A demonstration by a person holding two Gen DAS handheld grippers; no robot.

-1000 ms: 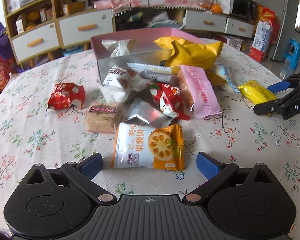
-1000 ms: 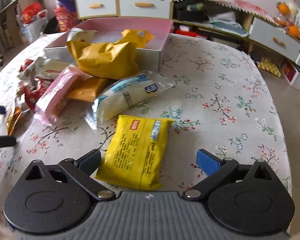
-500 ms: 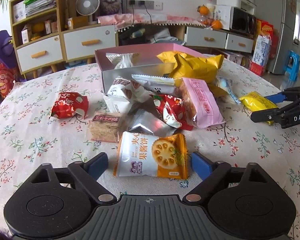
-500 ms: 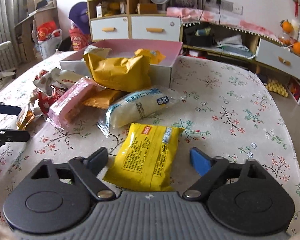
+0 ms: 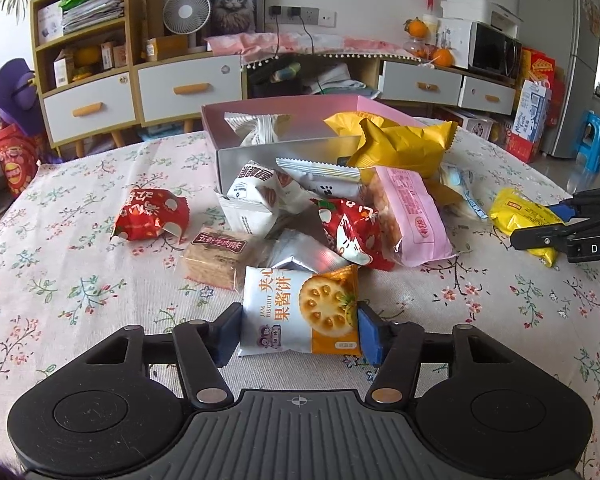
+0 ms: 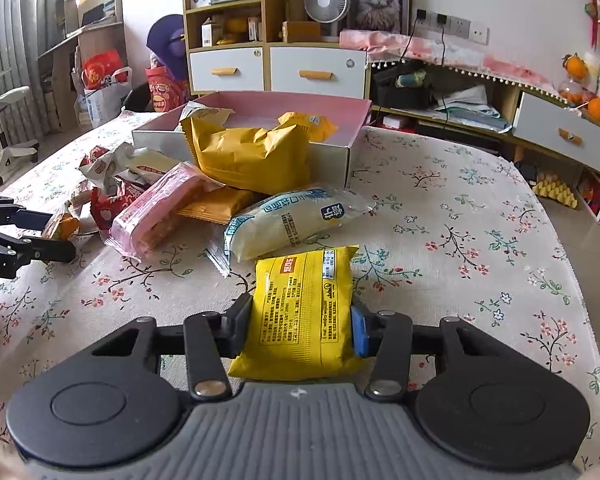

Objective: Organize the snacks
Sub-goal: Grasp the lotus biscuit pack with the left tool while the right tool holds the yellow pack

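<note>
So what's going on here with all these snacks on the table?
A person is sorting snacks with a pair of tongs in each hand. The left tongs are closing on a jam biscuit pack; the right tongs are closing on a yellow pack. Both packs still lie on the table. The pink box behind holds a few snacks; most sit piled in front.
</note>
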